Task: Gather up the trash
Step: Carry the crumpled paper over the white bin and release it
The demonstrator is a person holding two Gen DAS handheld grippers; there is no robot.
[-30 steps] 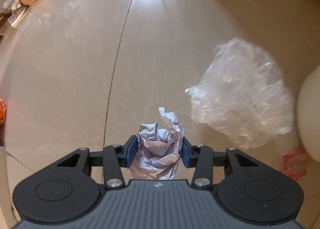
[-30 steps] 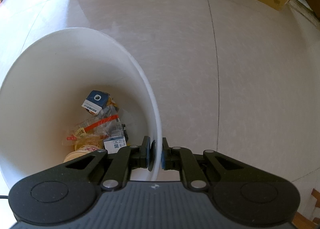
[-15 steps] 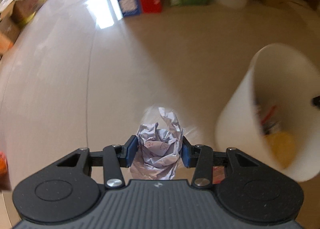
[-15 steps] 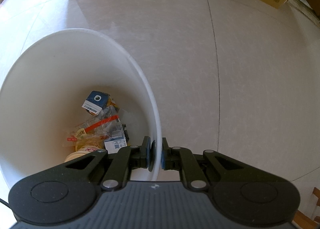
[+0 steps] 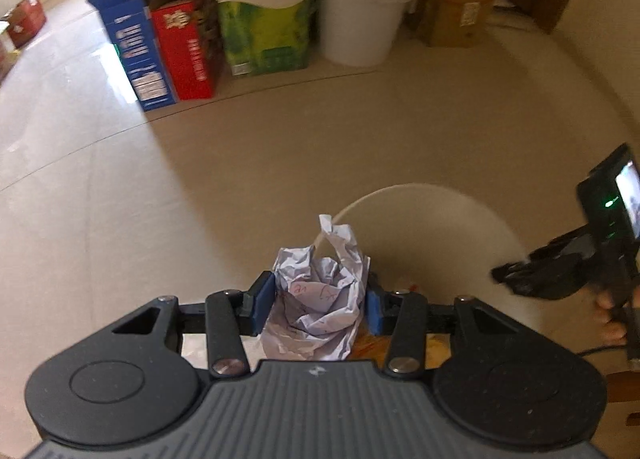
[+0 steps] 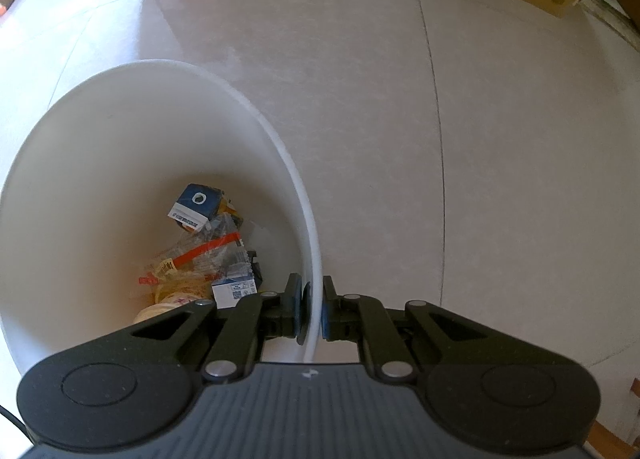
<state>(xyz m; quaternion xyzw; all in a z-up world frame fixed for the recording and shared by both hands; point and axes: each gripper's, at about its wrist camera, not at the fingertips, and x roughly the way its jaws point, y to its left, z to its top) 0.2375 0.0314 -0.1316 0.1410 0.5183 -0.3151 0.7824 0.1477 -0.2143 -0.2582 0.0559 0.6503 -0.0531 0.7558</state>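
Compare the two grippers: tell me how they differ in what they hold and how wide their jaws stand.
The left gripper has a crumpled paper ball between its pads, above the white bin; the right gripper is clamped on that bin's rim. The left gripper's jaws stand wide and are opening around the bulky paper; the right gripper's jaws are nearly closed on the thin wall. Both have black linkages and blue pads.

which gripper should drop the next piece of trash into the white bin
Left. The left gripper has the crumpled paper between its opening jaws over the white bin; the right gripper is clamped on the bin's rim.
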